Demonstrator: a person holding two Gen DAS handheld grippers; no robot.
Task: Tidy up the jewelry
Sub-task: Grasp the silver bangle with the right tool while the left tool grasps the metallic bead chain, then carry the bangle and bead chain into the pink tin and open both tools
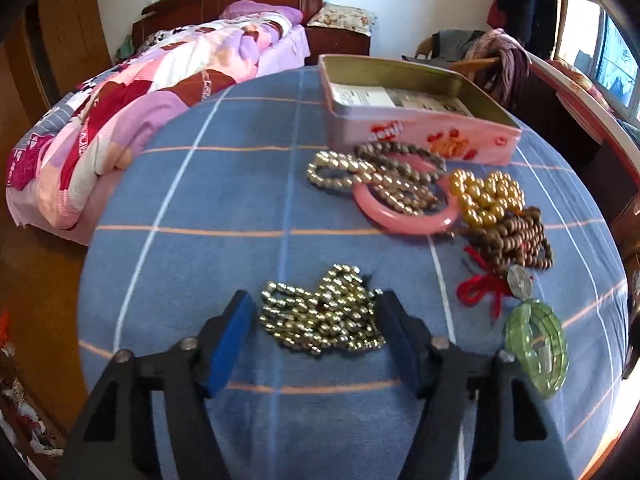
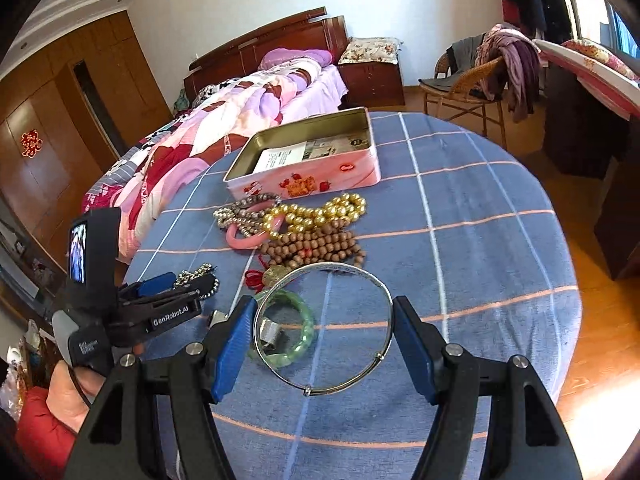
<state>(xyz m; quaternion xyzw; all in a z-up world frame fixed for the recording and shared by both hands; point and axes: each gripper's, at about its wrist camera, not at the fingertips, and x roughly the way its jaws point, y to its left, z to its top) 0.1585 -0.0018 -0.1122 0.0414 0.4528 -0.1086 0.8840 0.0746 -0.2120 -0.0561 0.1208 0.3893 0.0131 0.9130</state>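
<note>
1. Left gripper (image 1: 316, 320) spread wide around a heap of silver beads (image 1: 324, 316) on the blue checked cloth (image 1: 180, 200); its pads flank the heap.
2. Right gripper (image 2: 324, 344) wide, framing a thin silver bangle (image 2: 324, 328) that overlaps a green bracelet (image 2: 298, 336).
3. Behind: pink bangle (image 1: 400, 216), gold beads (image 1: 484, 196), wooden beads (image 1: 520, 240) crowd the front of the open pink tin (image 1: 420, 136).

A round table in blue checked cloth (image 2: 480, 220) carries an open pink tin (image 2: 308, 168) and heaped bead strands and bangles (image 2: 308, 232).

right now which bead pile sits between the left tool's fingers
The shiny silver bead strand, alone at the near edge. The gold pearls and brown wooden beads lie farther off by the pink tin.
</note>
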